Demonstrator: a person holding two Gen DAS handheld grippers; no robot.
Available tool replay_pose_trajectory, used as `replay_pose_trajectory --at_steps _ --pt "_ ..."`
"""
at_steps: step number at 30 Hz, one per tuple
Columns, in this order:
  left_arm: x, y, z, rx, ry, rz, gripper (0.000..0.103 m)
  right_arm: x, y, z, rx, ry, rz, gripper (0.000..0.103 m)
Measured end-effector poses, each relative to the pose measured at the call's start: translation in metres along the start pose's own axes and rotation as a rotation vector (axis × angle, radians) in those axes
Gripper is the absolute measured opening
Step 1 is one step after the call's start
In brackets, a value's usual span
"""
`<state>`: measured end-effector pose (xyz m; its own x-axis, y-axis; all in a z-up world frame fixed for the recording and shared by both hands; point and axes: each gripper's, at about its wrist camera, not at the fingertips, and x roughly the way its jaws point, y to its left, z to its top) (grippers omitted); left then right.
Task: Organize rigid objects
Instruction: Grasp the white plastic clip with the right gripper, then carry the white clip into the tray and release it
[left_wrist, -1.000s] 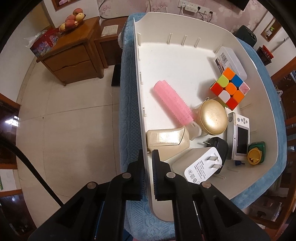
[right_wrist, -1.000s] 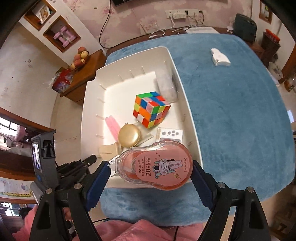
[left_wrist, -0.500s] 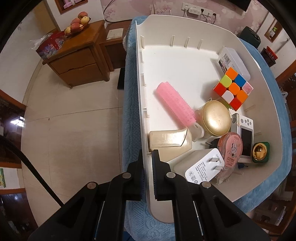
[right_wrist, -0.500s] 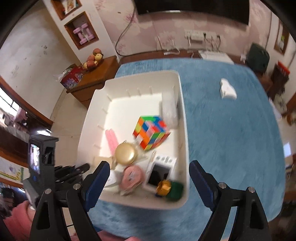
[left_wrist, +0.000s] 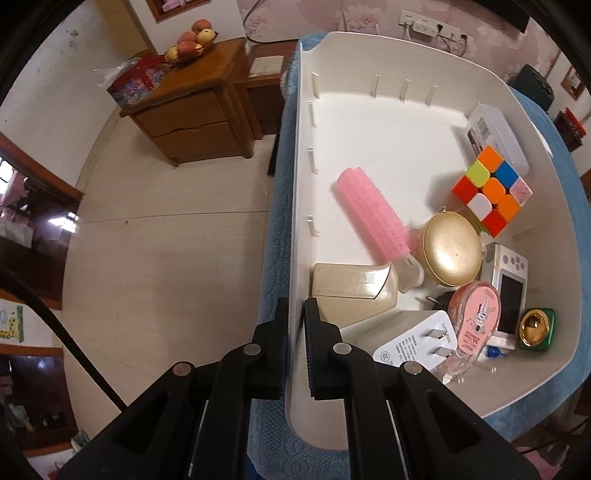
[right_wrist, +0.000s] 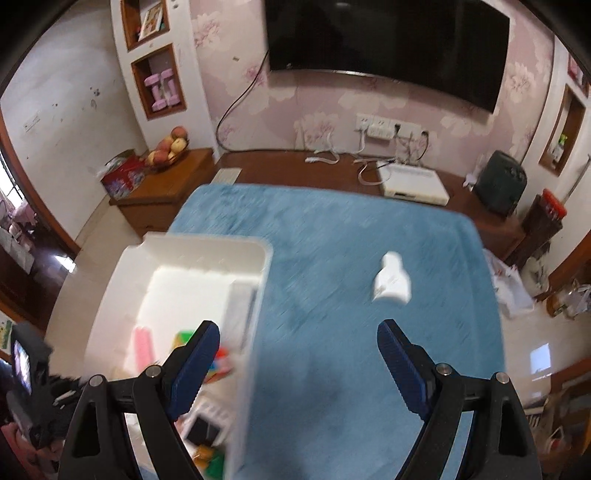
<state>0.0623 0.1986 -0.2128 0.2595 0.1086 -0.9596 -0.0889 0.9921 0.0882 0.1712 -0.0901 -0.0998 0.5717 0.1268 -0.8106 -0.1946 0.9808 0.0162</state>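
Note:
My left gripper (left_wrist: 295, 328) is shut on the near left wall of the white bin (left_wrist: 295, 206). In the bin lie a pink hair roller (left_wrist: 373, 214), a colour cube (left_wrist: 491, 188), a gold round case (left_wrist: 450, 254), a beige case (left_wrist: 351, 288), a white plug (left_wrist: 417, 343), a pink correction tape (left_wrist: 476, 317), a small game console (left_wrist: 509, 299) and a green-gold item (left_wrist: 535, 328). My right gripper (right_wrist: 299, 354) is open and empty above the blue cloth (right_wrist: 332, 258). A small white object (right_wrist: 391, 284) lies on the cloth ahead of it. The bin (right_wrist: 207, 243) is to its left.
A wooden cabinet (left_wrist: 192, 118) with a fruit bowl (left_wrist: 192, 40) stands left of the table. A clear box (left_wrist: 495, 136) leans in the bin's far right corner. A TV (right_wrist: 388, 44) and a low wooden bench (right_wrist: 332, 170) with a white device (right_wrist: 413, 184) are behind the table.
My right gripper opened and dropped the pink correction tape into the bin, then swung up and right toward the small white object. My left gripper kept its hold on the bin wall.

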Motion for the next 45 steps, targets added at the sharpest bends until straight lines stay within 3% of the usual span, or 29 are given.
replay_pose_trajectory --at_steps 6,14,22,30,36,42,45 --pt "0.001 -0.005 -0.001 -0.032 -0.015 0.048 0.010 0.028 -0.056 0.030 0.049 -0.017 -0.016 0.088" --pt "-0.001 -0.009 -0.002 -0.038 -0.001 0.080 0.012 0.105 -0.118 0.044 0.174 0.056 -0.042 0.088" --pt "-0.001 -0.010 0.002 -0.068 0.021 0.095 0.013 0.175 -0.149 0.039 0.227 0.105 -0.063 0.088" --pt "0.002 -0.012 0.005 -0.096 0.037 0.121 0.015 0.223 -0.155 0.030 0.294 0.191 -0.071 0.088" --pt "0.006 -0.011 0.009 -0.106 0.051 0.130 0.015 0.237 -0.151 0.026 0.261 0.193 -0.101 0.079" --pt "0.010 -0.011 0.014 -0.131 0.067 0.131 0.016 0.234 -0.135 0.028 0.154 0.164 -0.085 0.051" --pt "0.011 -0.010 0.015 -0.141 0.070 0.132 0.016 0.232 -0.134 0.026 0.142 0.163 -0.077 0.050"
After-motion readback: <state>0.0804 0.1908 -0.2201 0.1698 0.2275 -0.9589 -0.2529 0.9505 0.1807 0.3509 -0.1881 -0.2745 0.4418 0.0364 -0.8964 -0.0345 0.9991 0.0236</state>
